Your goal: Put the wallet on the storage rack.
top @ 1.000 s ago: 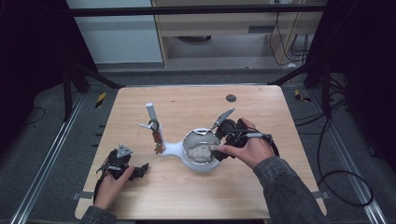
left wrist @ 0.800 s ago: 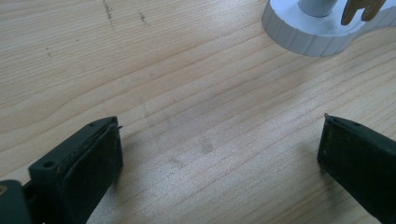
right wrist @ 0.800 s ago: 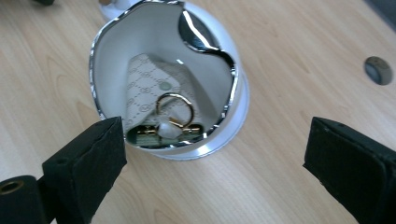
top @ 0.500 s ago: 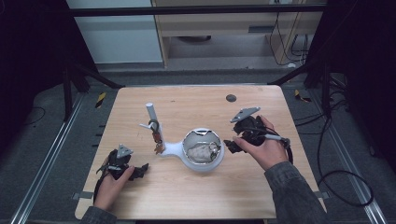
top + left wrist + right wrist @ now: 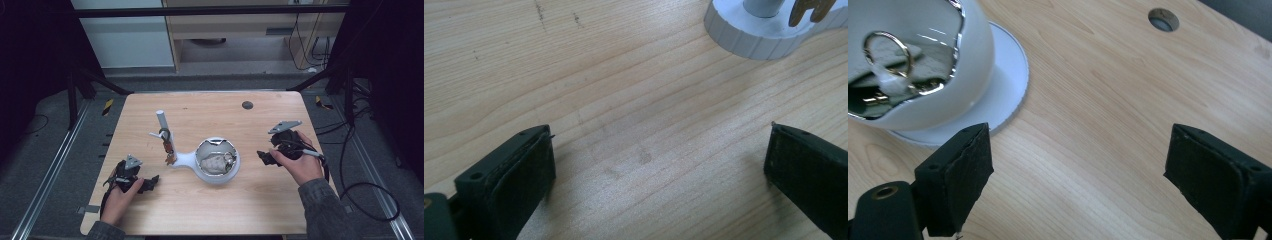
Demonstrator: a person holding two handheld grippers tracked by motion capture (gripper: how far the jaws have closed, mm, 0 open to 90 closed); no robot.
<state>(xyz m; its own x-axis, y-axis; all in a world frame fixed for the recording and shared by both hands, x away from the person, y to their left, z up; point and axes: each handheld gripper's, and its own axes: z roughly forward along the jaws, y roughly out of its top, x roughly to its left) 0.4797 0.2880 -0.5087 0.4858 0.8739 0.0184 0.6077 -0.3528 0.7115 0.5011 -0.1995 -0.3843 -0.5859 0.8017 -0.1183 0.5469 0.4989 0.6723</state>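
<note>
Both grippers (jaws apart) flank the white bowl [image 5: 217, 161].

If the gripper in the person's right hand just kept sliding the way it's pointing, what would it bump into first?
Probably the white bowl on its flat stand: the open right gripper points toward it across bare table, though its own view suggests it might only graze the bowl.

Left tool [image 5: 145, 183] lay low at the near left of the surface [image 5: 280, 210], gripped by the left hand [image 5: 120, 200], forearm entering from the bottom edge. Its jaws stood wide apart, nothing between them. Right tool [image 5: 263, 157] was held by the right hand [image 5: 300, 162] at the right side, jaws pointing left and likewise spread wide, empty. Right sleeve [image 5: 325, 210] was grey.
</note>
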